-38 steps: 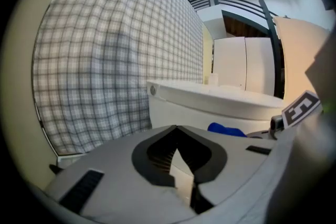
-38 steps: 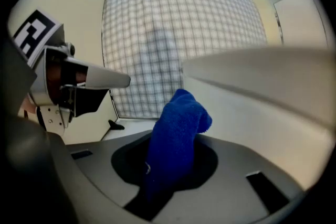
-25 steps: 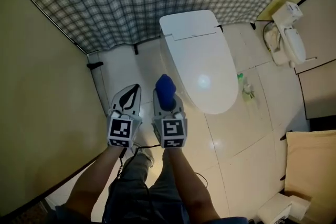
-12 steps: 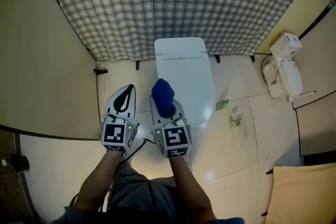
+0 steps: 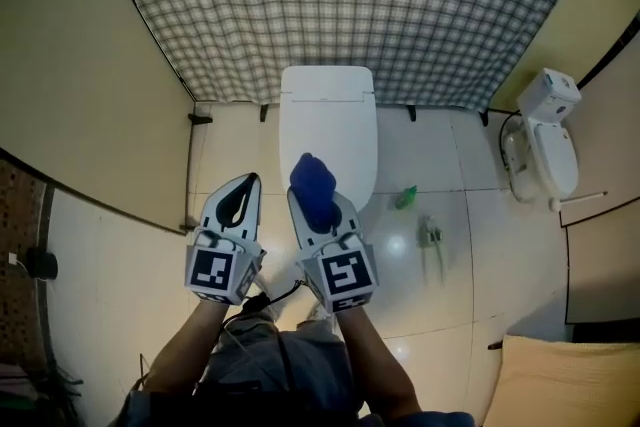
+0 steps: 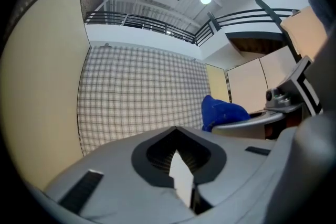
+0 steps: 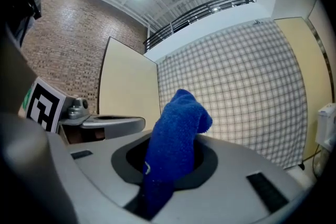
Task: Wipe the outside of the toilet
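A white toilet [image 5: 328, 120] with its lid down stands against the checked back wall, seen from above in the head view. My right gripper [image 5: 318, 197] is shut on a blue cloth [image 5: 313, 185], held up in the air in front of the toilet's near end. That blue cloth [image 7: 176, 149] sticks up from between the closed jaws in the right gripper view. My left gripper [image 5: 239, 200] hangs beside it to the left, shut with nothing in it. Both grippers point toward the checked wall, apart from the toilet.
A checked curtain wall [image 5: 350, 5] closes the back, beige panels [image 5: 90, 85] the left. A green bottle [image 5: 406, 198] and a small brush-like thing [image 5: 431, 235] lie on the tiled floor right of the toilet. A white fixture [image 5: 545, 145] stands at the far right.
The view has pulled back and up from the toilet, which now looks smaller and farther off. Both grippers keep their side-by-side pose, the cloth still held.
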`<state>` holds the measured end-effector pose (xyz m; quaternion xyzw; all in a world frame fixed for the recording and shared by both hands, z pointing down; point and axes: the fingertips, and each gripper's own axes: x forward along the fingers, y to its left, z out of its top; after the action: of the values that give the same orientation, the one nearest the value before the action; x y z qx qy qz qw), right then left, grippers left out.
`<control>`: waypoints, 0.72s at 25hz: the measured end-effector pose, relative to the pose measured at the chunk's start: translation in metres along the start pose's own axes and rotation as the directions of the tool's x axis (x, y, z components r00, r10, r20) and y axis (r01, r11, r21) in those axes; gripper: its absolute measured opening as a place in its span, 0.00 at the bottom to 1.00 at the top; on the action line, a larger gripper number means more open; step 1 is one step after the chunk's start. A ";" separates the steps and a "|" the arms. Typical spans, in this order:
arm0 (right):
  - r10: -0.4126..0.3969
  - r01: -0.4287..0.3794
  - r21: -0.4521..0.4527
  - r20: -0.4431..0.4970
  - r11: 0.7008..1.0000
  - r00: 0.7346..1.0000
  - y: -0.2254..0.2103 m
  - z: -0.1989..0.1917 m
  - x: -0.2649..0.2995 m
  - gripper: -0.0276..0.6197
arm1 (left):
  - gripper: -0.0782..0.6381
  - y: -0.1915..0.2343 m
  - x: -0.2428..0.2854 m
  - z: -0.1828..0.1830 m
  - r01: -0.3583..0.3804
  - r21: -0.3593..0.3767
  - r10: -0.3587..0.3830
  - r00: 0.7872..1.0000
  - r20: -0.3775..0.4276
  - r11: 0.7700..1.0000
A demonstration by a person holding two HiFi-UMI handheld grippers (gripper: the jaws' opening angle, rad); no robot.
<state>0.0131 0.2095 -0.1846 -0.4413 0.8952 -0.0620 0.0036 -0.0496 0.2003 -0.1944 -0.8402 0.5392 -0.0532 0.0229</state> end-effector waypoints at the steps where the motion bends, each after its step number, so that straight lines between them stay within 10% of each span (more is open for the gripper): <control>1: 0.000 0.000 -0.013 0.008 1.000 1.000 0.004 0.001 -0.008 0.16 | 0.12 -0.006 -0.007 0.003 0.003 0.000 -0.003 1.000 -0.001 1.000; 18: -0.070 0.070 -0.050 -0.003 0.996 0.998 0.035 0.049 -0.043 0.15 | 0.12 -0.011 -0.040 0.048 0.058 -0.037 -0.059 0.998 -0.019 0.998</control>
<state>0.0146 0.2597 -0.2395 -0.4722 0.8805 -0.0408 -0.0118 -0.0504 0.2400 -0.2437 -0.8554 0.5154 -0.0525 0.0004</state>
